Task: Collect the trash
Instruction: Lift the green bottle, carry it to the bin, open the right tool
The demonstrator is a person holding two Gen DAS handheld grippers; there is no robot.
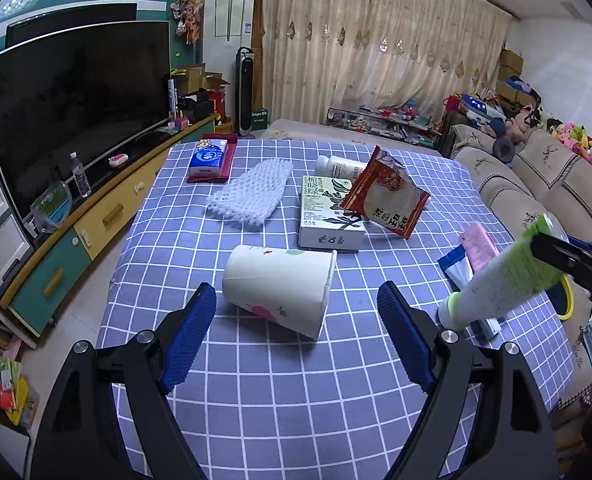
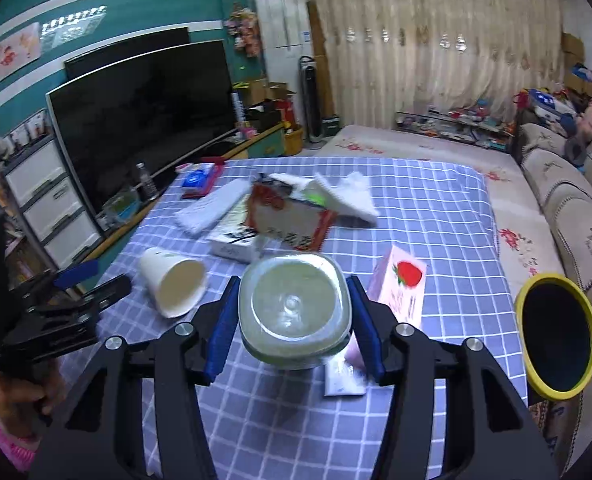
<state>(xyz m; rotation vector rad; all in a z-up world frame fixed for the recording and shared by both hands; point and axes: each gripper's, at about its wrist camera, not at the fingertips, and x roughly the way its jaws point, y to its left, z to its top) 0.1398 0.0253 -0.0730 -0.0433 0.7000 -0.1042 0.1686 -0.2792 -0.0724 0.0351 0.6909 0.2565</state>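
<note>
Right gripper [image 2: 296, 320] tilts downward, clamping the bottle [image 2: 296, 312] (base toward camera).

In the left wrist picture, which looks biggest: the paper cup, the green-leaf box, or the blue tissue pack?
1. Paper cup, though it lies nearest the camera.
2. Green-leaf box.
3. Blue tissue pack, farthest away, so true sizes stay unsure.

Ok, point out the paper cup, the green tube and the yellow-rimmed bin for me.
paper cup [image 1: 280, 288]: left wrist view, on its white side wall.
green tube [image 1: 507, 276]: left wrist view, on the middle of its body.
yellow-rimmed bin [image 2: 524, 303]: right wrist view, on the left of its yellow rim.
</note>
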